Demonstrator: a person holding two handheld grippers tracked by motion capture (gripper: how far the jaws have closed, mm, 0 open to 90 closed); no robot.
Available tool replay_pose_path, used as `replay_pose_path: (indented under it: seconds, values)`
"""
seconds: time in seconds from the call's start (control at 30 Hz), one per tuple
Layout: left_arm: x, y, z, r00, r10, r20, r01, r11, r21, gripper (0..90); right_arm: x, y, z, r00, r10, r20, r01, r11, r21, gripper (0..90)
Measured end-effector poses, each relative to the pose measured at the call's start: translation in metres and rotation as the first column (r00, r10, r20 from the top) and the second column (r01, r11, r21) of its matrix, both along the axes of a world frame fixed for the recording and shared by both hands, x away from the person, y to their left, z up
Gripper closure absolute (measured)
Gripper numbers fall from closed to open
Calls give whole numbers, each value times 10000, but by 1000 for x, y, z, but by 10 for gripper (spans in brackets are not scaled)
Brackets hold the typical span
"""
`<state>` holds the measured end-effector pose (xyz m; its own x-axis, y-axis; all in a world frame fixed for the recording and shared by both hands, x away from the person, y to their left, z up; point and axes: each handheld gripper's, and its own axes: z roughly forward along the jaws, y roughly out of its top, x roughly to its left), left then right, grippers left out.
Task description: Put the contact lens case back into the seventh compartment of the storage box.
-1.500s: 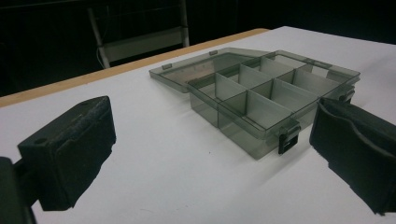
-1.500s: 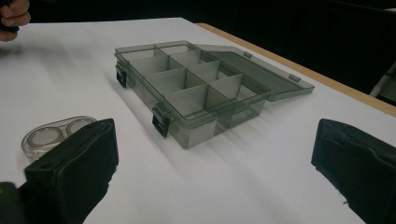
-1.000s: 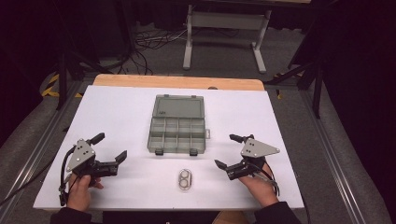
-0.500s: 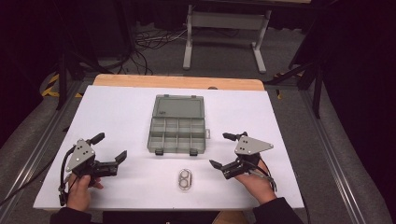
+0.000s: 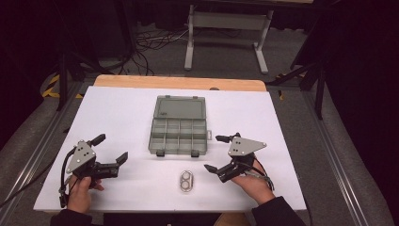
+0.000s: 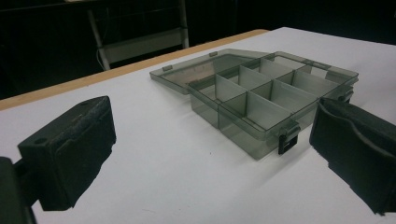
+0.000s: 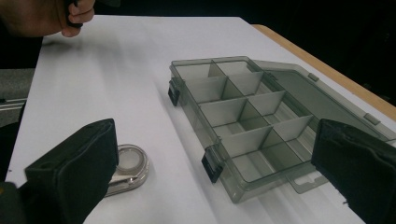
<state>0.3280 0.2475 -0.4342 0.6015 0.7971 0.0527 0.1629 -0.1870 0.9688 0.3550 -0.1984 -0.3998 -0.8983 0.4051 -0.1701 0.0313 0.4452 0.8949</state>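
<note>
Beside the open organiser box (image 5: pixel 179 125), the wide-open right gripper (image 5: pixel 220 153) has been moved closer to it, suggesting an approach, while the left gripper (image 5: pixel 111 148) is held open, unmoved.

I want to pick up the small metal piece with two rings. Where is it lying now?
In the high view, the small two-ring metal piece lies flat on the white table, just in front of the open compartment box, between the left gripper and the right gripper, nearer the right.

Left hand-held gripper (image 5: pixel 112 149) jaws wide apart, right hand-held gripper (image 5: pixel 215 153) likewise
</note>
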Motion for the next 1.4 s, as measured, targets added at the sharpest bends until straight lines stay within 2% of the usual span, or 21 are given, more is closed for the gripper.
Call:
replay_pose_path:
  seconds: [0.27,0.73,1.0,1.4]
  values:
    - [0,0,0,10000,-18,-8,18,10000,-19,13,1,12,2,9985,536,-102,-538,9983,-238,15]
    - [0,0,0,10000,-46,-19,46,10000,-16,13,1,27,1,9930,1142,-312,-1158,9918,-532,15]
    - [0,0,0,10000,-62,-10,62,10000,2,13,1,42,-1,9853,1644,-457,-1680,9816,-912,15]
    - [0,1,1,10000,-54,-11,54,10000,-8,13,2,54,-3,9760,2042,-757,-2121,9702,-1169,16]
